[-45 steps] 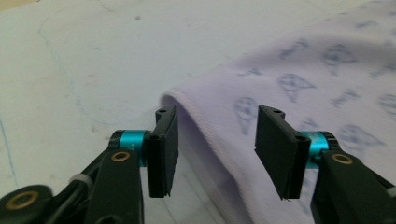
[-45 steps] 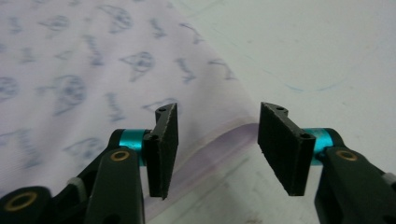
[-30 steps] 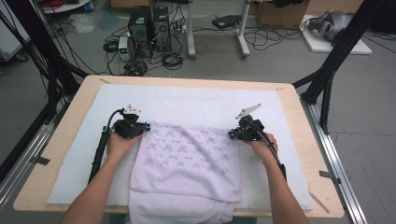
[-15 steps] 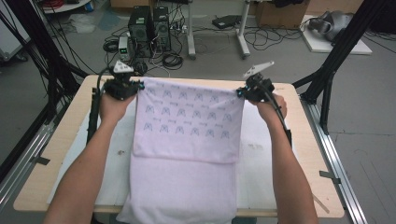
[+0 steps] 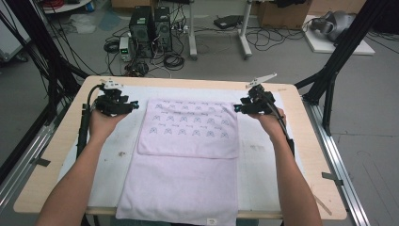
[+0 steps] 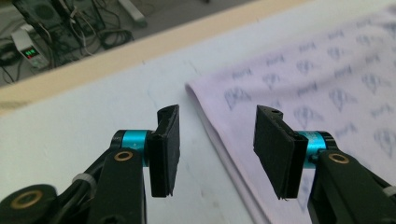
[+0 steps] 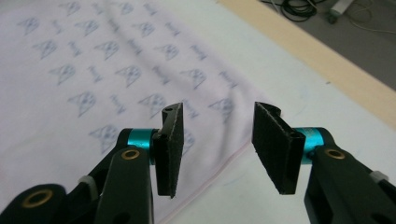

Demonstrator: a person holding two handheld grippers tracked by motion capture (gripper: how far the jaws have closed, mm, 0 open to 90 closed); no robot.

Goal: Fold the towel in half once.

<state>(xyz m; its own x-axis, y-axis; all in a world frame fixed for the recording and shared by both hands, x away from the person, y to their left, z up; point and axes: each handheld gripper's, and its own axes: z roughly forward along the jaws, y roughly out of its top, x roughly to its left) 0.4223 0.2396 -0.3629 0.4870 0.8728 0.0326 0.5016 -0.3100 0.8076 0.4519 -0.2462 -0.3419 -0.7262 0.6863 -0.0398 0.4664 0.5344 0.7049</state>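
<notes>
Lying flat on the desk (image 5: 56, 155) now, one towel (image 5: 190, 141) is unfolded and released; both tools, left (image 5: 134, 105) and right (image 5: 236, 108), have just been opening, jaws empty.

High view down over table (image 5: 56, 155); both gripper views close, sharing towel (image 5: 193, 127) corners.

Even, soft light falls from above in the high view, leaving only faint shadows under the forearms on the white mat (image 5: 263, 155) and no glare. That view is slightly soft and grainy, its straight frame bars bowing toward the edges. In both gripper views the black pads (image 6: 164, 149) are sharp, while the printed cloth (image 7: 93, 70) and the table's far edge blur with distance.
</notes>
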